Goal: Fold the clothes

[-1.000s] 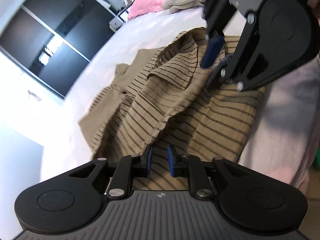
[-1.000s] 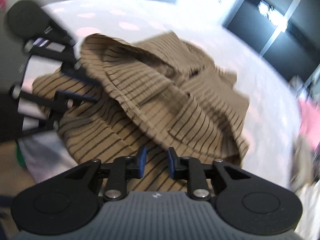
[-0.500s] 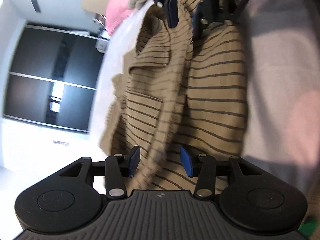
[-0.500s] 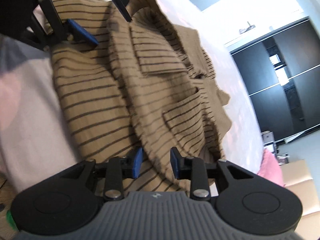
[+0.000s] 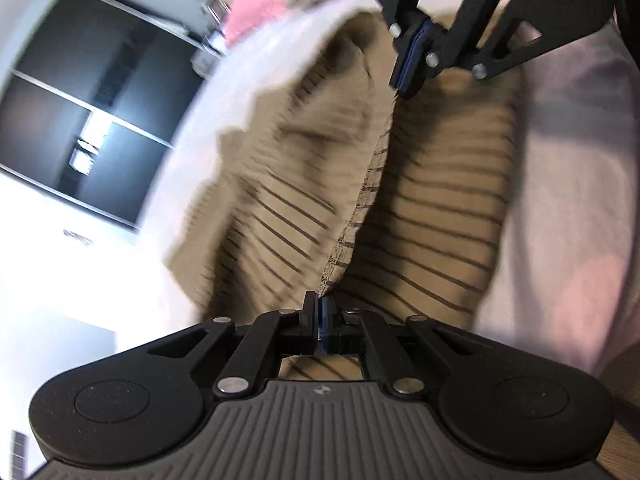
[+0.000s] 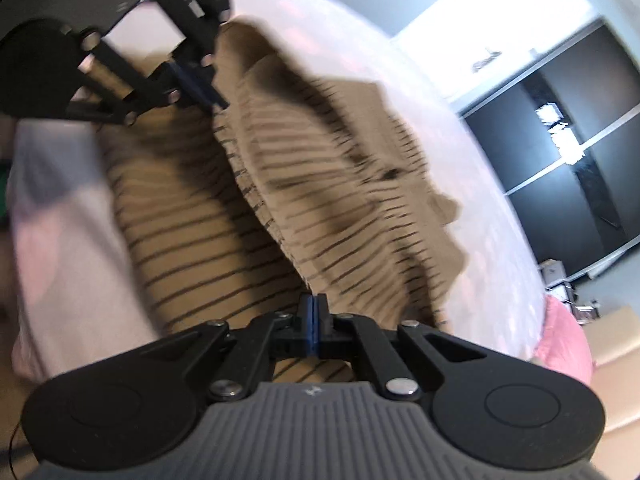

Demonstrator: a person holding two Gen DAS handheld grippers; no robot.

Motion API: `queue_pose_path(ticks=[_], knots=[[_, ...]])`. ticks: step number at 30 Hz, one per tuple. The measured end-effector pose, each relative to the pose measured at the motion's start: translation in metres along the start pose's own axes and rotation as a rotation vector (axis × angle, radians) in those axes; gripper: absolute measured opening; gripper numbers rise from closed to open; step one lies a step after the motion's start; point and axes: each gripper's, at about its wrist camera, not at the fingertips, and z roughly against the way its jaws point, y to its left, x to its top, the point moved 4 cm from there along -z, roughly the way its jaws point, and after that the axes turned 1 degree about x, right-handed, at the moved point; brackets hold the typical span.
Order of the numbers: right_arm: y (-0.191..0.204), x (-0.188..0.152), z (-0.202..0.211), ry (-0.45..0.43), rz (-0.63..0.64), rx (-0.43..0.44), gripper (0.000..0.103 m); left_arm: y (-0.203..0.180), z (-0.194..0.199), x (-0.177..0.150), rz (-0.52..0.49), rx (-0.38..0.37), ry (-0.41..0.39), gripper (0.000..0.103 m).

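Tan striped shirt (image 5: 420,216) rumpled on pale bed sheet (image 5: 568,184), raised folded edge running 6 to 12 o'clock in left view. Left gripper (image 5: 320,316) clenched on that edge at 6 o'clock; right gripper (image 6: 314,312) clenched on same edge, seen at 1 o'clock. Pink pillow (image 5: 260,0) at 11 o'clock, dark wardrobe (image 5: 80,120) at 9 o'clock. Frames blurred.

Daylight glares white beside the dark wardrobe doors (image 5: 80,120). Ahead of each gripper the striped shirt (image 6: 320,208) smears with motion blur; fisheye curvature bends the edges.
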Motion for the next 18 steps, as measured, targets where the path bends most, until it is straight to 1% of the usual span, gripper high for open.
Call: queue_pose_path(ticks=[2, 4, 5, 8, 10, 11, 14, 16, 18], knots=[[0.006, -0.003, -0.008, 0.039, 0.014, 0.028, 0.001, -0.001, -0.005, -0.008, 0.035, -0.046, 0.041, 0.001], [0.005, -0.006, -0.011, 0.073, 0.015, 0.035, 0.003, 0.004, -0.002, -0.012, 0.069, -0.059, 0.057, 0.002], [0.003, -0.006, -0.009, 0.075, 0.006, 0.042, 0.003, 0.006, 0.0, -0.014, 0.086, -0.066, 0.064, 0.003], [-0.004, -0.005, 0.0, 0.068, -0.032, 0.056, 0.006, 0.016, 0.015, -0.014, 0.17, -0.11, 0.066, 0.014], [-0.013, -0.004, 0.008, 0.046, -0.08, 0.051, 0.013, 0.027, 0.022, -0.014, 0.231, -0.128, 0.057, 0.015], [-0.019, -0.002, 0.009, 0.034, -0.108, 0.05, 0.014, 0.035, 0.024, -0.015, 0.263, -0.134, 0.052, 0.015], [-0.034, 0.001, 0.015, -0.003, -0.2, 0.054, 0.015, 0.047, 0.037, -0.014, 0.315, -0.113, 0.018, 0.015], [-0.044, 0.003, 0.016, -0.017, -0.285, 0.056, 0.015, 0.056, 0.043, -0.012, 0.34, -0.083, 0.002, 0.015], [-0.054, 0.004, 0.014, -0.024, -0.379, 0.039, 0.015, 0.066, 0.047, -0.009, 0.363, -0.053, -0.01, 0.015]])
